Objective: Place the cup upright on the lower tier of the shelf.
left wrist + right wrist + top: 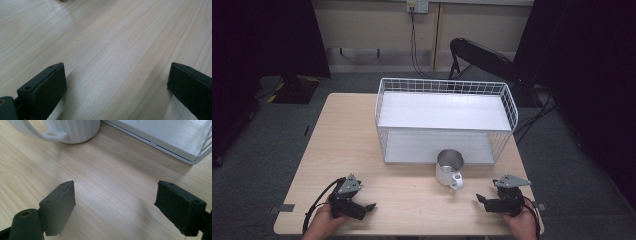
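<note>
A white ribbed mug (449, 167) with a metal inside stands on the wooden table (352, 150), handle toward the front, just before the white wire rack (444, 120). Its base and handle, the mug (67, 131), fill the top left of the right gripper view. My right gripper (482, 201) rests low at the table's front right, a little right of and nearer than the mug, jaws wide apart with bare wood between them (115, 202). My left gripper (369, 206) sits at the front left, open over bare wood (116, 85).
The two-level wire rack's lower shelf (175, 137) lies just beyond the right gripper. A black folding chair (484, 57) and a cable stand behind the table. Dark curtains flank the floor on both sides.
</note>
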A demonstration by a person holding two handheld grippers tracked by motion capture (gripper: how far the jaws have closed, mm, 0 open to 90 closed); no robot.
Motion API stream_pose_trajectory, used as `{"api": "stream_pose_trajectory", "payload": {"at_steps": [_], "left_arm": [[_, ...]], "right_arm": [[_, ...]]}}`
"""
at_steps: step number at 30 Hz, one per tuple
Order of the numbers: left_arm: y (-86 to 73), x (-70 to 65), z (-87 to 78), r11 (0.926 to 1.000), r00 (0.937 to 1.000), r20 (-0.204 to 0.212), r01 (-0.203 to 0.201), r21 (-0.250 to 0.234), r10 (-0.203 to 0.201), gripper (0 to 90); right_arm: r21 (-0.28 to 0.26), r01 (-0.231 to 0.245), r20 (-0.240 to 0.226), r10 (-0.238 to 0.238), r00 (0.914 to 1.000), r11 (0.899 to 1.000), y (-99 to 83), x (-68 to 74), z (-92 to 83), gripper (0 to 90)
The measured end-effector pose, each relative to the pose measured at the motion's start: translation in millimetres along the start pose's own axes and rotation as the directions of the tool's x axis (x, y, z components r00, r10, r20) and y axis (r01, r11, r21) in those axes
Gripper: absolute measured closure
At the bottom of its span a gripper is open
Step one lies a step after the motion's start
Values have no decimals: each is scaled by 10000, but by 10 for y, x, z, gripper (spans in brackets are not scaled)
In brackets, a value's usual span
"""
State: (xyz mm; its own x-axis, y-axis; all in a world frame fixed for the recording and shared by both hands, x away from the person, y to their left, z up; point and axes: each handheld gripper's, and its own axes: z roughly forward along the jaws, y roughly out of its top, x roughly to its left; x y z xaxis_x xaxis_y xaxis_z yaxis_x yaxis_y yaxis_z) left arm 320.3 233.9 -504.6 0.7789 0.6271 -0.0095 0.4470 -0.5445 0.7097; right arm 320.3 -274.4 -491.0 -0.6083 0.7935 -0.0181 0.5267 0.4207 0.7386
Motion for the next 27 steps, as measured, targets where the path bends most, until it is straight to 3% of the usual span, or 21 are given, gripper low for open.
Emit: {"api": "stream_pose_trajectory", "payload": {"at_steps": [14, 27], "left_arm": [[1, 0, 1, 10000, 10000, -1, 1, 12, -1, 14], [1, 0, 1, 10000, 10000, -3, -3, 13, 3, 14]], "right_arm": [[-62, -74, -100, 73, 9999, 10000, 25, 42, -4, 151], [-125, -25, -443, 20, 9990, 9999, 164, 163, 5, 149]]}}
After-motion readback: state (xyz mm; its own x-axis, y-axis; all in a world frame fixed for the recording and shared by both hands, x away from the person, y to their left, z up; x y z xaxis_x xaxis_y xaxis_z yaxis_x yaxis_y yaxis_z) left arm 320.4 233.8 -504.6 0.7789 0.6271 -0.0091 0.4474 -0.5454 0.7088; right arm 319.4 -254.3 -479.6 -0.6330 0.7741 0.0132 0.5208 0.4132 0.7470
